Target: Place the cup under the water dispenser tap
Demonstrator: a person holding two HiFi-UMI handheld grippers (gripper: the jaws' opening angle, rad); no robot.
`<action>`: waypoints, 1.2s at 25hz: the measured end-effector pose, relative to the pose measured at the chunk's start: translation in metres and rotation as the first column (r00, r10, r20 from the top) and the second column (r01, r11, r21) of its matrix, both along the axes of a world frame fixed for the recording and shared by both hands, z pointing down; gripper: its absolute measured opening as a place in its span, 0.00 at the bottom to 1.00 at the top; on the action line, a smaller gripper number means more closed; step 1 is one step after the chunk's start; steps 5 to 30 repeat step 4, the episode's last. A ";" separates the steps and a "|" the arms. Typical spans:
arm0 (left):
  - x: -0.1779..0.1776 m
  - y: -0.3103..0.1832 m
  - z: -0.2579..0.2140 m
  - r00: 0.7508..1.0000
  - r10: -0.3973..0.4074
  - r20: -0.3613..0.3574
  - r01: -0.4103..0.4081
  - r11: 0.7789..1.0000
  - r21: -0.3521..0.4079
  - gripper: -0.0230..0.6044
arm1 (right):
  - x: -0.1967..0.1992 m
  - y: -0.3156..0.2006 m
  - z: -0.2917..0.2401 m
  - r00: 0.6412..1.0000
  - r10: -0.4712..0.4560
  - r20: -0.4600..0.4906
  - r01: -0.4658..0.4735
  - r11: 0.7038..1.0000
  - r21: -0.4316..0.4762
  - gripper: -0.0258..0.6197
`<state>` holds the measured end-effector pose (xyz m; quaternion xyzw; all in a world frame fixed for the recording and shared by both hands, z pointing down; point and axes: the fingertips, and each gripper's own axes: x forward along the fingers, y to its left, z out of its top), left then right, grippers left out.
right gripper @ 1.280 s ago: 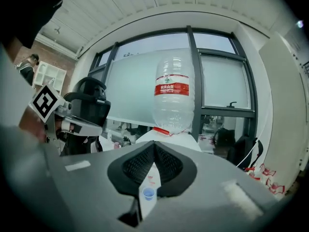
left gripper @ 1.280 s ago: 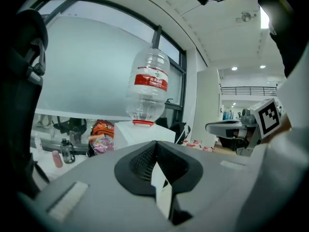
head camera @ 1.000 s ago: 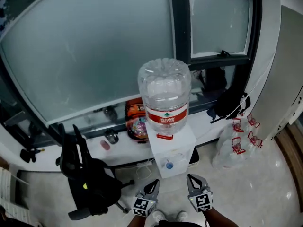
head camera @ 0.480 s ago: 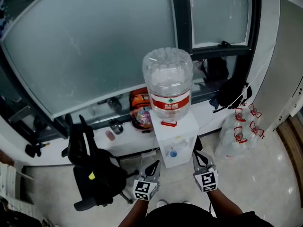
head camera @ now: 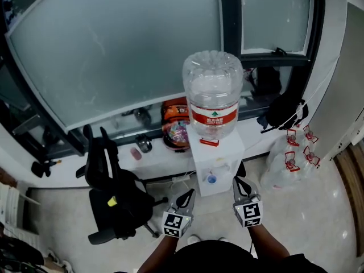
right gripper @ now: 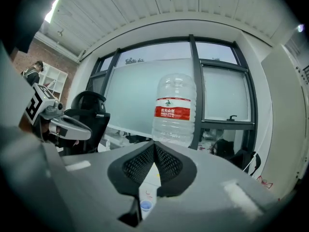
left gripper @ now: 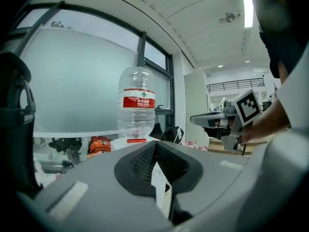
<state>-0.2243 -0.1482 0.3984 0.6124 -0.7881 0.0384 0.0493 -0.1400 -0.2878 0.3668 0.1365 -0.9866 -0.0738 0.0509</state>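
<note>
Large water bottle (head camera: 213, 92) stands inverted on the white dispenser (head camera: 223, 158). Left gripper (head camera: 189, 193) and right gripper (head camera: 238, 181) are held just in front of it, each with jaws together, nothing between. Small blue cup (head camera: 211, 179) sits in the dispenser's front recess, apart from both grippers.

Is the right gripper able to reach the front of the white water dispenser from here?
Probably yes: the right gripper, jaws shut and empty, points at the water dispenser close ahead, and nothing stands between them. The black chair is off to the left side.
</note>
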 end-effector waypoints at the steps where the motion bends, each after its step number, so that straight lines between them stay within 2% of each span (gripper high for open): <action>1: 0.000 0.002 0.001 1.000 -0.005 0.004 0.005 1.000 0.003 0.07 | 0.000 0.001 0.002 1.000 -0.002 0.002 0.002 1.000 0.000 0.04; 4: -0.002 0.007 0.008 1.000 -0.026 0.008 0.026 1.000 0.009 0.07 | 0.001 0.007 0.007 1.000 -0.008 0.019 0.007 1.000 0.003 0.04; 30: -0.002 0.007 0.008 1.000 -0.026 0.008 0.026 1.000 0.009 0.07 | 0.001 0.007 0.007 1.000 -0.008 0.019 0.007 1.000 0.003 0.04</action>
